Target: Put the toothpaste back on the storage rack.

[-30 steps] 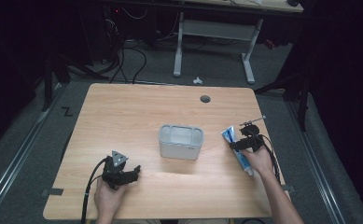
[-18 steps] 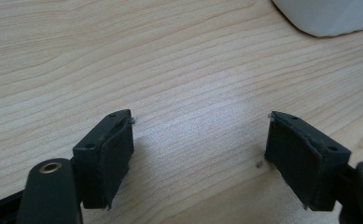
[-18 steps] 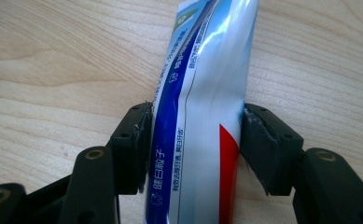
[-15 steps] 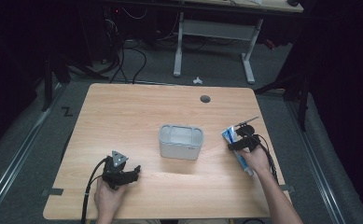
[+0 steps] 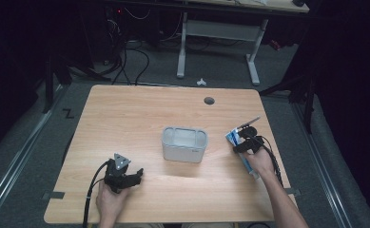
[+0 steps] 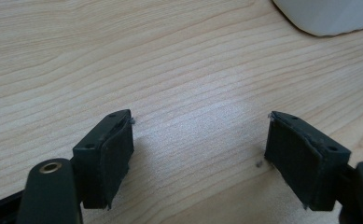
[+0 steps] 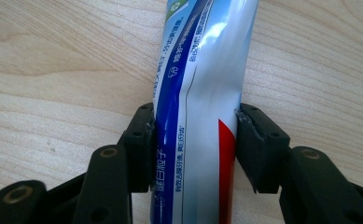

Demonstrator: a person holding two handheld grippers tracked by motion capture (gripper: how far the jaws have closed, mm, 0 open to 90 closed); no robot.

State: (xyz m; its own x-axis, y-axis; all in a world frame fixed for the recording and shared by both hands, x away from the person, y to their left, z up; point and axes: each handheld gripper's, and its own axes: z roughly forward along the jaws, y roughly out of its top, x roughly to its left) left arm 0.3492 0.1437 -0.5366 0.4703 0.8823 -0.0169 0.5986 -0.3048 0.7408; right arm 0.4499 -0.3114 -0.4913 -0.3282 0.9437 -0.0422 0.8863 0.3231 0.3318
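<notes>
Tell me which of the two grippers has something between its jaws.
The right gripper: its jaws are closed against the sides of a toothpaste tube lying on the table. The left gripper is open over bare wood.

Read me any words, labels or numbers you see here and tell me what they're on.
Toothpaste tube, clamped in the right tool: lines of white Chinese print run along it, too small and blurred to quote.
Small logo near the tube's far end: unreadable.
Grey box, table, left tool: no text.
</notes>
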